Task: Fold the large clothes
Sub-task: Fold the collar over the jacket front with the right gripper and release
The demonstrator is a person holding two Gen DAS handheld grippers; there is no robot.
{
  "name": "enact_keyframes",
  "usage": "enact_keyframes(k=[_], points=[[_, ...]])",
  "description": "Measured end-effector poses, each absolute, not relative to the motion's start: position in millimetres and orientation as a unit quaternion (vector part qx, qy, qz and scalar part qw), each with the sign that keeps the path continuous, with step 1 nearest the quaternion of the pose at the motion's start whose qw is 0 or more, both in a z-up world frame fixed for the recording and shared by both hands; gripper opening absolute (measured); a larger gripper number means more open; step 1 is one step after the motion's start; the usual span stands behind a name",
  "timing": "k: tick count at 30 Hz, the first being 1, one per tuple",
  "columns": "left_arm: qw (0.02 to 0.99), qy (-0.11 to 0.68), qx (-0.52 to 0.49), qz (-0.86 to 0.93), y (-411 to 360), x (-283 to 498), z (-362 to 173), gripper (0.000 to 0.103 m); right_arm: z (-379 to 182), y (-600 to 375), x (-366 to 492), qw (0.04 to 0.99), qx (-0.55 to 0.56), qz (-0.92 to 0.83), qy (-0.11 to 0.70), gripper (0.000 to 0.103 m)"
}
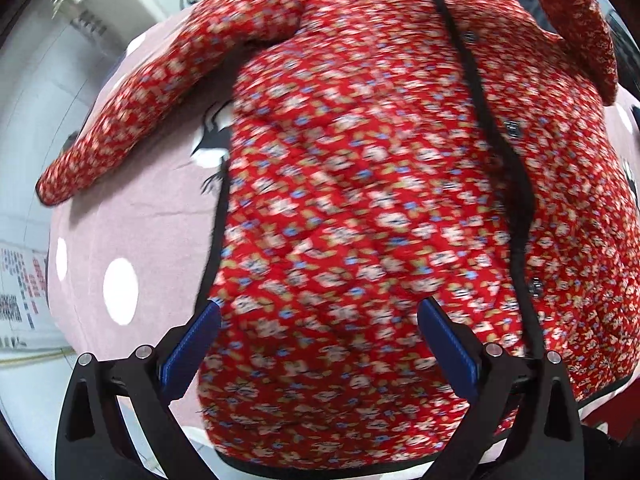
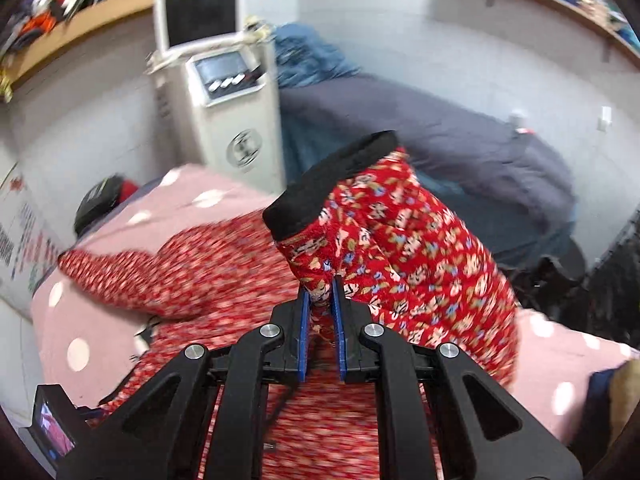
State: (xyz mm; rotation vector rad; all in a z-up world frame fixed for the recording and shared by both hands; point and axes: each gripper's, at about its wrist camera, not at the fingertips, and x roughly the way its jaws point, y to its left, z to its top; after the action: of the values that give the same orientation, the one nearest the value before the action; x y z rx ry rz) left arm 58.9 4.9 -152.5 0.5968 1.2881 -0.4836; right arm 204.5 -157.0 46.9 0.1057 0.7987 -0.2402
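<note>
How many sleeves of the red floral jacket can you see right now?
2. One sleeve is lifted, pinched in the right tongs. The other sleeve lies spread out on the pink dotted cover, left of the open left tongs.

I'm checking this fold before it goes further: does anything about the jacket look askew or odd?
Only mid-fold asymmetry: the right gripper pinches one sleeve up off the red floral jacket, while the other sleeve lies spread on the pink dotted cover. No damage shows.
</note>
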Motion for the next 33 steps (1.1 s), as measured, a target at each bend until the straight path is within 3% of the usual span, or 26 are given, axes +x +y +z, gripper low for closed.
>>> enact_keyframes(k=[10,14,16,17,18,20,26,33], points=[[0.735,0.605,0.247,-0.181,71.7,102.5,-160.9,0.096,-28.2,-114.1,259.6,0.873,0.074,-0.089,0.475,0.011],[0.732,0.61,0.246,-0.177,88.9,116.3,-164.1,0.096,-52.8,-94.1,268.0,0.858,0.04,-0.081,0.506,0.017],[0.732,0.608,0.25,-0.179,94.0,126.2,-164.8,0.096,-66.7,-83.6,270.0,0.847,0.032,-0.065,0.526,0.024],[0.732,0.607,0.253,-0.179,94.1,128.4,-164.5,0.096,-69.5,-80.2,267.9,0.845,0.031,-0.059,0.531,0.035],[0.732,0.606,0.255,-0.179,90.1,132.1,-164.1,0.096,-71.5,-75.8,263.7,0.845,0.03,-0.055,0.532,0.056],[0.735,0.602,0.254,-0.181,87.8,144.3,-161.0,0.096,-69.2,-72.2,250.6,0.851,0.035,-0.05,0.522,0.071],[0.745,0.589,0.238,-0.204,81.8,183.9,-144.6,0.096,-63.4,-101.5,198.6,0.848,0.105,-0.061,0.515,0.071],[0.751,0.564,0.237,-0.249,41.1,236.3,-124.5,0.096,-70.7,-195.8,141.7,0.818,0.237,-0.192,0.487,0.072]])
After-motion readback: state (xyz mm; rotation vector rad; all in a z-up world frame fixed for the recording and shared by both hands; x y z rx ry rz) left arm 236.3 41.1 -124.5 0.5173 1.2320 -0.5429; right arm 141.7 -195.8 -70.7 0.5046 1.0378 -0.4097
